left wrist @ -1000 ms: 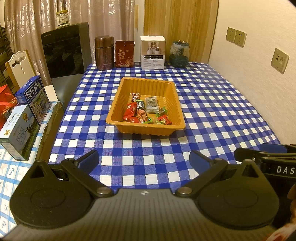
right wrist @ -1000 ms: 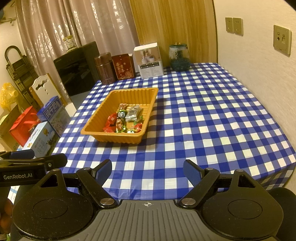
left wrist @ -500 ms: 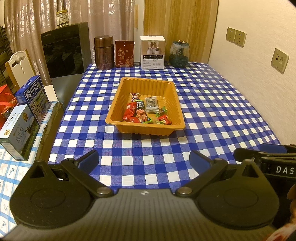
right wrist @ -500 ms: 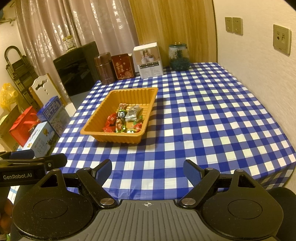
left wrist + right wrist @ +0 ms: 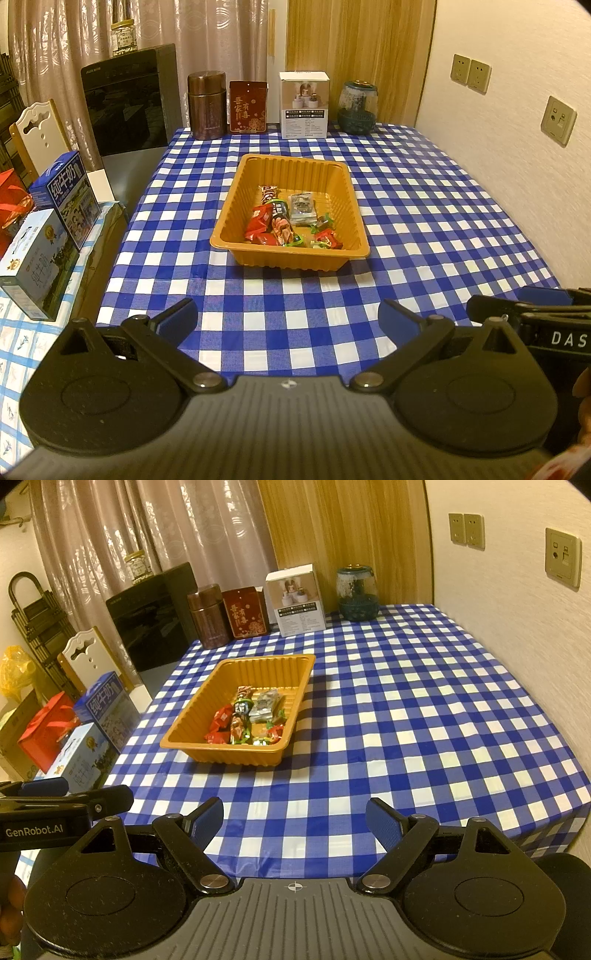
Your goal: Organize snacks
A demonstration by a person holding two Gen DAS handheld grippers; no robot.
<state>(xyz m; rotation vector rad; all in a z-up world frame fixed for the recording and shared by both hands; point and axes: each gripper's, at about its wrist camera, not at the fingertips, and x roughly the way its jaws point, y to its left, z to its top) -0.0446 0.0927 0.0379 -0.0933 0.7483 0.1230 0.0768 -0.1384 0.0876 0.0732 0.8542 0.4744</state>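
Both of my grippers sit at the near bench edge: left gripper (image 5: 287,319) spread wide and holding nothing, right gripper (image 5: 294,821) the same. Checked bench (image 5: 424,229) ahead. Orange tray (image 5: 236,214) mid-bench, left of centre from the right wrist; snacks (image 5: 286,223) piled in its near half. Far edge, left to right: brown canister (image 5: 206,105), red box (image 5: 248,107), white box (image 5: 303,105), glass jar (image 5: 357,107).
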